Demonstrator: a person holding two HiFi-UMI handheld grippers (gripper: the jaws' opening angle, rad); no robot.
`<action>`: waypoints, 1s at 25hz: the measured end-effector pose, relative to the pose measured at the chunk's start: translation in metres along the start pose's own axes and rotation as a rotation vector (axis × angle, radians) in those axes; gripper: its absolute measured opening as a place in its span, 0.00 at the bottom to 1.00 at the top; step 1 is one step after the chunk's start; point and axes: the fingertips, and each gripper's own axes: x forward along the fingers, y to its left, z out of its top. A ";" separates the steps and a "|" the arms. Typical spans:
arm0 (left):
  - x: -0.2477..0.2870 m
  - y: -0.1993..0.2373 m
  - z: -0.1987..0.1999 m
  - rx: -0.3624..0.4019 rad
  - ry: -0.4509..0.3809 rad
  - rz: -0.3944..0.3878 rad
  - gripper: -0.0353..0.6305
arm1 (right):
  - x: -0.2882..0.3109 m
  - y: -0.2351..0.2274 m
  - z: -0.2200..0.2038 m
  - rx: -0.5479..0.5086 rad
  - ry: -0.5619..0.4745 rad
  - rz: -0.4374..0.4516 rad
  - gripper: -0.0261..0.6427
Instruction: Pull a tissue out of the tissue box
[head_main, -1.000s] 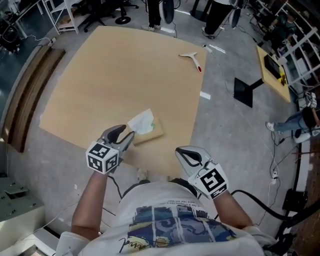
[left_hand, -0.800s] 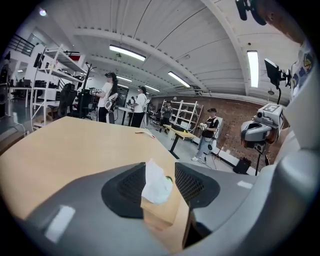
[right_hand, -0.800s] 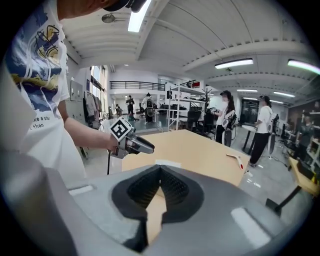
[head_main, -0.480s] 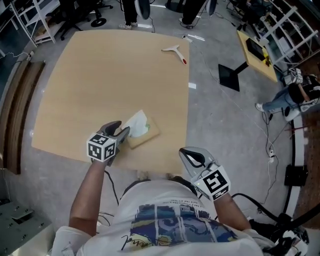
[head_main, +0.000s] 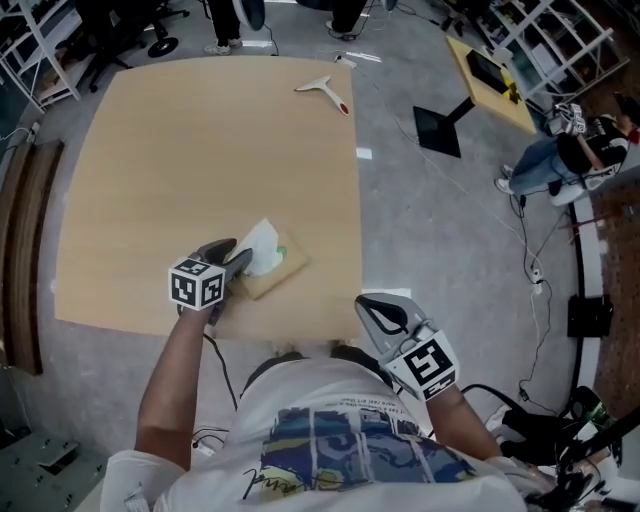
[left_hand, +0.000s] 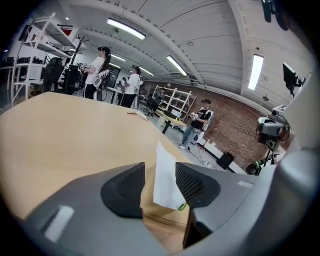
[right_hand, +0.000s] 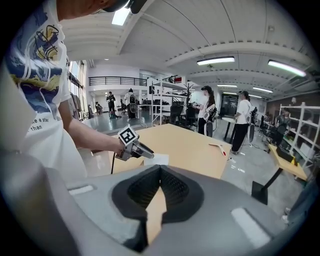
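Observation:
A flat tan tissue box (head_main: 277, 270) lies near the front edge of the wooden table (head_main: 200, 150), with a white tissue (head_main: 262, 243) sticking up from it. My left gripper (head_main: 240, 260) is at the box, open, its jaws on either side of the upright tissue (left_hand: 164, 176) without pressing it. The box (left_hand: 165, 215) shows just below the pads in the left gripper view (left_hand: 160, 177). My right gripper (head_main: 383, 315) hangs off the table's front right corner, shut and holding nothing (right_hand: 160, 172). From the right gripper view, the left gripper (right_hand: 134, 148) and the tissue (right_hand: 157, 159) are visible.
A white tool with a red handle (head_main: 322, 92) lies at the table's far edge. On the floor to the right sit a black stand base (head_main: 438, 130) and cables. A wooden bench (head_main: 20, 250) runs along the left. People stand beyond the table (left_hand: 97, 70).
My left gripper has dropped and moved forward until its jaws sit around the tissue. The right gripper has stayed by the front corner.

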 end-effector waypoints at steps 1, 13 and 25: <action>0.003 -0.001 0.000 0.000 0.007 -0.010 0.35 | 0.000 -0.001 -0.002 0.000 0.002 -0.001 0.04; 0.016 -0.004 -0.007 0.039 0.065 -0.016 0.25 | 0.009 -0.004 0.000 -0.015 0.003 0.020 0.04; 0.013 -0.015 -0.003 0.104 0.043 0.070 0.06 | 0.006 -0.018 -0.009 -0.028 -0.030 0.072 0.04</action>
